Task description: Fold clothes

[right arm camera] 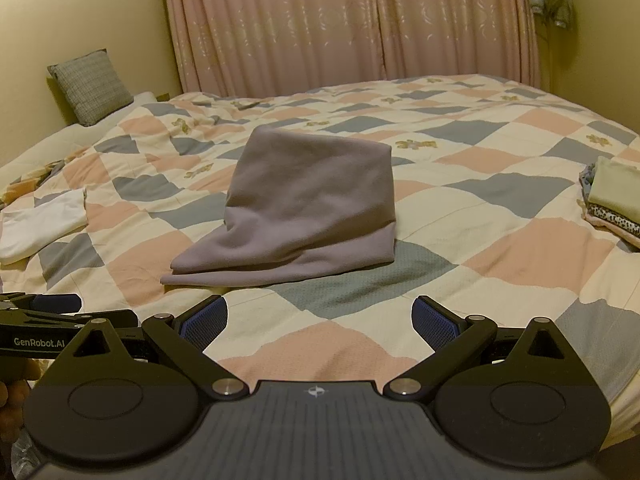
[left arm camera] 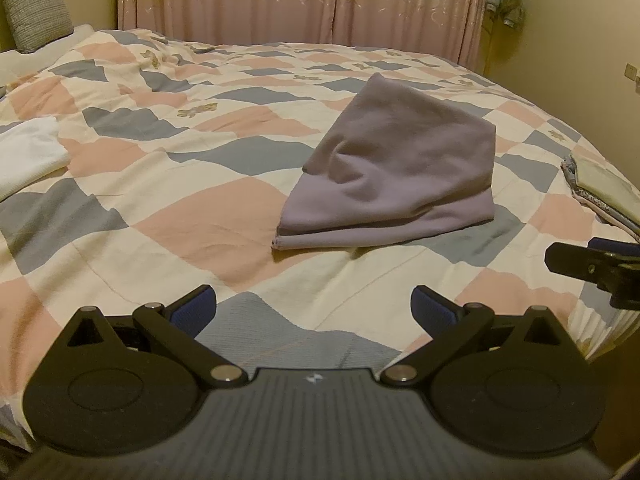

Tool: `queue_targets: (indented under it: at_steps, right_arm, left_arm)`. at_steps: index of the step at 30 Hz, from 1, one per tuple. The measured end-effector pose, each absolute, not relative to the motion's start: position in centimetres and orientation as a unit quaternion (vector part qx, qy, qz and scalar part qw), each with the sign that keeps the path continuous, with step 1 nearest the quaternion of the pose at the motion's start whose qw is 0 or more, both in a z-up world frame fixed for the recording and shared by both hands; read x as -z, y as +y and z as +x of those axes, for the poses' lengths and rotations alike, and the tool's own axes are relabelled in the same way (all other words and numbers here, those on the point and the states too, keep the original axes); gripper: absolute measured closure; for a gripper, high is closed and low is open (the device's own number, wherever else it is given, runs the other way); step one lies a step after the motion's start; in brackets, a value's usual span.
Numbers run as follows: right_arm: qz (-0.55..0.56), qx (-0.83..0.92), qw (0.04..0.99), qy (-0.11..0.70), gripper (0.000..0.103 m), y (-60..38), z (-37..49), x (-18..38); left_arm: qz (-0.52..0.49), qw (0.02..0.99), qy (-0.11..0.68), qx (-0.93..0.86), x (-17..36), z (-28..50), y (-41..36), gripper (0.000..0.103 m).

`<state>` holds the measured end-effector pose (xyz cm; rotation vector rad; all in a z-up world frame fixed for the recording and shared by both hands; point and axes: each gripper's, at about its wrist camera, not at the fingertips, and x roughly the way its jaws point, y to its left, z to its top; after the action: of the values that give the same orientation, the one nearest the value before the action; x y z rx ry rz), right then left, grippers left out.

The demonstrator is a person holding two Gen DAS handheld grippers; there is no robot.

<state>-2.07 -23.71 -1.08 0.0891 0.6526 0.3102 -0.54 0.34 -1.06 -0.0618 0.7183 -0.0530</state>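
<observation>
bedroom, checked quilt (right arm camera: 500, 240). left gripper (left arm camera: 314, 306) & right gripper (right arm camera: 320, 318) both spread wide, holding nothing, hovering at near edge. purple garment (right arm camera: 304, 216) lies folded mid-bed w/ top layer askew; probably needs squaring. folded stack (right arm camera: 614, 204) at right, white cloth (right arm camera: 44, 224) at left.

A checked quilt (right arm camera: 500, 216) is spread over the bed, a grey cushion (right arm camera: 90, 86) is propped left, and pink curtains (right arm camera: 352, 20) are drawn behind.

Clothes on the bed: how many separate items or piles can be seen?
3. A folded purple garment lies mid-bed; a white garment lies at the left edge; a folded stack sits at the right edge. The stack's layers cannot be counted.
</observation>
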Motion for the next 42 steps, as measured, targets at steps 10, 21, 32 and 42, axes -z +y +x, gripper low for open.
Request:
queue_targets:
  at_steps: [10, 21, 32, 42]
  right_arm:
    - [0.045, -0.151, 0.934, 0.32, 0.002, -23.7, -2.1, 1.1]
    - [0.045, -0.152, 0.934, 0.32, 0.002, -23.6, -2.1, 1.2]
    - [0.043, -0.151, 0.933, 0.322, 0.002, -23.5, -2.0, 1.4]
    - [0.013, -0.149, 0.935, 0.321, 0.002, -23.1, 0.3, 1.5]
  left_arm:
    - [-0.029, 0.936, 0.351, 0.029, 1.2, -0.3, 0.6, 0.001]
    - [-0.028, 0.936, 0.35, 0.031, 1.1, -0.7, 0.1, 0.001]
    - [-0.028, 0.936, 0.35, 0.035, 1.3, -0.4, 0.0, 0.001]
    - [-0.005, 0.941, 0.335, 0.057, 1.8, 1.5, 0.4, 0.001]
